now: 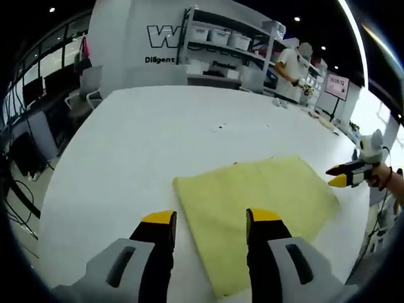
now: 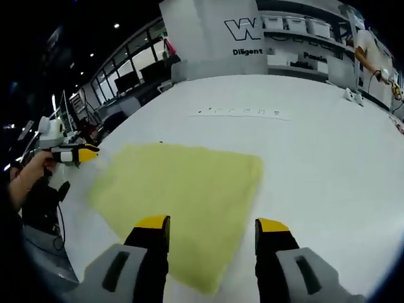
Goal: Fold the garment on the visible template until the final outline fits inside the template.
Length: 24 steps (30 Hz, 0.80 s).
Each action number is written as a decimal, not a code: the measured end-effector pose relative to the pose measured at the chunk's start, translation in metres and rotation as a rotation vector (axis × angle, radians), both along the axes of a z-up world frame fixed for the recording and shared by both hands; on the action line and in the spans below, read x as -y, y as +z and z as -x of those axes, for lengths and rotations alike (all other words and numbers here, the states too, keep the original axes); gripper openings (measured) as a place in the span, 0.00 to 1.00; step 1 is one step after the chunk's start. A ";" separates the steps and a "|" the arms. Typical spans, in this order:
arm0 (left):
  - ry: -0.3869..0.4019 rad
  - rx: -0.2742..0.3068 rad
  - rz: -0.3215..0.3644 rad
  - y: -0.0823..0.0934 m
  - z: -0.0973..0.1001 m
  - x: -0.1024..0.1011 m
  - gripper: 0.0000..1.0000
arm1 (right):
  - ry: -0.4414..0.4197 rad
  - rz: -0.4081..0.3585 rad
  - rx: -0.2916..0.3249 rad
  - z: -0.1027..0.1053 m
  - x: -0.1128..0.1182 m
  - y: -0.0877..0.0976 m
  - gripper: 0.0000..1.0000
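- Garment: a pale yellow cloth lying flat on the white worktop, already a compact four-sided shape with no sleeves showing; also seen in the right gripper view.
- Template: no outline can be made out around the cloth; faint marks on the worktop lie well beyond its far edge.
- Left claw: jaws apart, empty, hovering over the cloth's near corner; it appears at the cloth's side in the right gripper view.
- Right claw: jaws apart, holding nothing, poised above the cloth edge.
- Step, as judged: folding seems far along, with both claws released, either between folds or checking the fit.
- Next move, as judged: if the outline overruns the template, each claw should pinch one near corner and carry it across evenly.
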<state>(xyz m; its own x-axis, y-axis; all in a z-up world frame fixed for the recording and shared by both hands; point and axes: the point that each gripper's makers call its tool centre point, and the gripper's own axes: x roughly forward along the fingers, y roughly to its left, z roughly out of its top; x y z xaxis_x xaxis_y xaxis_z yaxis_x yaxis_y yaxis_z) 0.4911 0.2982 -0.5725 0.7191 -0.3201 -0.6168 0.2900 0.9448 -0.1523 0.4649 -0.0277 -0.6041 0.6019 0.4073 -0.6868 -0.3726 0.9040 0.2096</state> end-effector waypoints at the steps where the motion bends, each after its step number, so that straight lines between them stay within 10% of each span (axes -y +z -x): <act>1: -0.005 -0.007 0.001 -0.001 0.003 0.000 0.45 | 0.003 -0.001 0.000 0.003 -0.001 0.000 0.51; 24: 0.022 -0.061 -0.022 -0.019 0.055 -0.015 0.37 | 0.018 0.031 -0.042 0.055 0.001 -0.013 0.47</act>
